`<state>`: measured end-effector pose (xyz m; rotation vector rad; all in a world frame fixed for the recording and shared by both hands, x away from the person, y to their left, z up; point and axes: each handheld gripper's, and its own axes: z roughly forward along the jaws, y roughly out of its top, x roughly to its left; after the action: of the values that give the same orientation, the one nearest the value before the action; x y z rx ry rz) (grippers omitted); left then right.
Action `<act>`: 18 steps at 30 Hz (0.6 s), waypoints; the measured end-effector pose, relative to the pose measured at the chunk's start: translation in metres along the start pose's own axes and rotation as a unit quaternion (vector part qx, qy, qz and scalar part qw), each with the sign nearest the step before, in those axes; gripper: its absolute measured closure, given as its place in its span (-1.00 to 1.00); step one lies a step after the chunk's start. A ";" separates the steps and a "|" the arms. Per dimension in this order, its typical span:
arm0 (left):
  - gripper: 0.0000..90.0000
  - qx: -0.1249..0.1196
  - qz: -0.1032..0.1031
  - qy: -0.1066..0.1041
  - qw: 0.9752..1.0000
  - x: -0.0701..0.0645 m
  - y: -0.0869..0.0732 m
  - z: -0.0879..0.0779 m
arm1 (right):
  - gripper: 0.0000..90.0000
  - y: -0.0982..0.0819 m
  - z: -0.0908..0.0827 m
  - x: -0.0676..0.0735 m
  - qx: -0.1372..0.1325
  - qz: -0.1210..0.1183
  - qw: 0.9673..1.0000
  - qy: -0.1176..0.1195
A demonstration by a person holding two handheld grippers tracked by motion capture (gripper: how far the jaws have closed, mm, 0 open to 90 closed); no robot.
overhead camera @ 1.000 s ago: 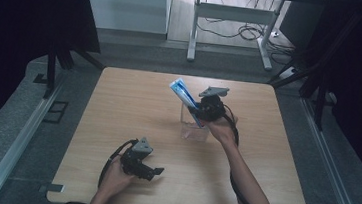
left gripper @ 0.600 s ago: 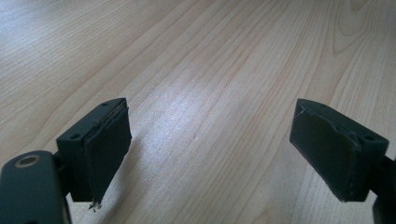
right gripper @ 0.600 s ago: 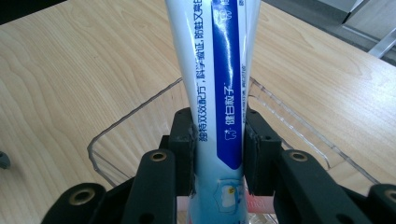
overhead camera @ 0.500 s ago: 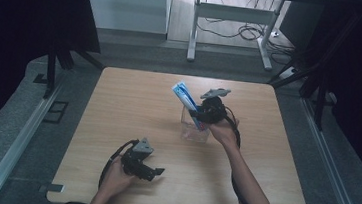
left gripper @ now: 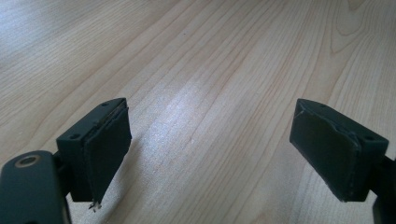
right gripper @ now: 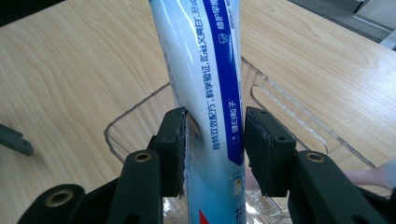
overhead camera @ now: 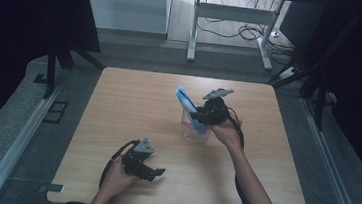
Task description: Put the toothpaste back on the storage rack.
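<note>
Toothpaste tube (right gripper: 205, 88) is standing in the clear plastic cup (overhead camera: 194, 131) just right of the middle of the wooden table (overhead camera: 133, 102), its foot down inside the cup and its long axis leaning toward ten o'clock in the high view, so its top end (overhead camera: 182, 93) is overhanging the cup's rim on the left. The right gripper (overhead camera: 203, 117) is sitting at the tube's three o'clock side, right against the cup, with its jaws pointing toward nine o'clock across the tube's lower half. In the right gripper view the tube is rising between the two black jaws toward twelve o'clock; the jaws have just been opening, a sliver of gap is showing on the right-hand side, and the left pad looks close against the tube, so the grip appears to be letting go rather than pinching. Judging by that, the tube is being left to lean on the rim, and the right hand is likely needing to back off toward three o'clock without dragging it. The left gripper (overhead camera: 148, 169) is lying well apart at about seven o'clock from the cup, jaws spread wide over bare wood, so the right hand is much the nearer.
</note>
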<state>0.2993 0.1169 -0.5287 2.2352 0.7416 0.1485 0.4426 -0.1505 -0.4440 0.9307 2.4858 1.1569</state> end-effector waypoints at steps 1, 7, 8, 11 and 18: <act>-0.72 0.000 0.001 0.000 1.000 0.000 0.000 0.000 | 0.33 -0.001 0.000 0.000 0.001 0.001 1.000 -0.001; -0.72 0.003 0.001 0.001 1.000 0.000 0.000 0.001 | 0.33 -0.003 0.001 0.000 0.002 0.002 1.000 -0.001; -0.72 0.003 0.002 0.001 1.000 0.000 0.000 0.001 | 0.32 -0.003 0.000 0.000 0.002 0.001 1.000 0.000; -0.72 0.002 -0.001 0.000 1.000 -0.001 0.000 0.002 | 0.31 -0.002 -0.001 0.002 0.003 -0.001 1.000 0.003; -0.72 0.001 0.000 -0.002 1.000 0.001 0.000 0.001 | 0.21 -0.002 -0.004 0.009 0.001 -0.016 1.000 0.001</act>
<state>0.3001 0.1165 -0.5295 2.2357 0.7403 0.1434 0.4328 -0.1480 -0.4419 0.8879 2.4952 1.1453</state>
